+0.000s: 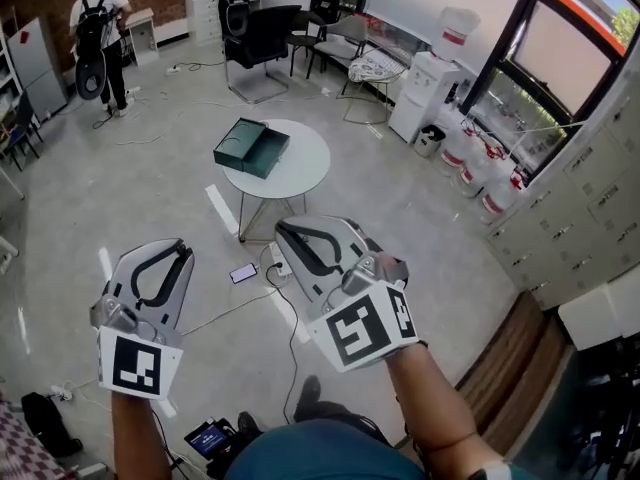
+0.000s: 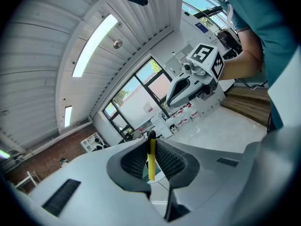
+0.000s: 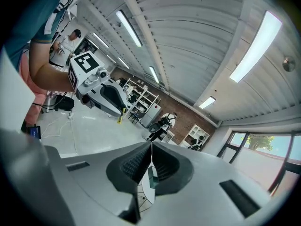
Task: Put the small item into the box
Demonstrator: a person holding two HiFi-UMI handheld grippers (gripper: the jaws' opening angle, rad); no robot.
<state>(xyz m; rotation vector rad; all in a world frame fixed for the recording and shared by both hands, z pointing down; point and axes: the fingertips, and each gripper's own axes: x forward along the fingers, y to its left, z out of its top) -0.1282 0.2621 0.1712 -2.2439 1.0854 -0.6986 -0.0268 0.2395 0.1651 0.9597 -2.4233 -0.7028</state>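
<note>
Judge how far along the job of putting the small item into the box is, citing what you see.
Done: the left tongs grip the yellow item. In hand: it is held well short of the table. Left: reach the green box on that table, which looks open, and drop the item in. The right tongs are shut and empty.

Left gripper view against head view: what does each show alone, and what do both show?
Only the left gripper view: a slim yellow stick with a black tip, pinched in the left hand-held gripper's jaws, and long ceiling lamps. Only the head view: a dark smartphone on the grey floor. Both: the right hand-held gripper with its black-and-white marker cube.
</note>
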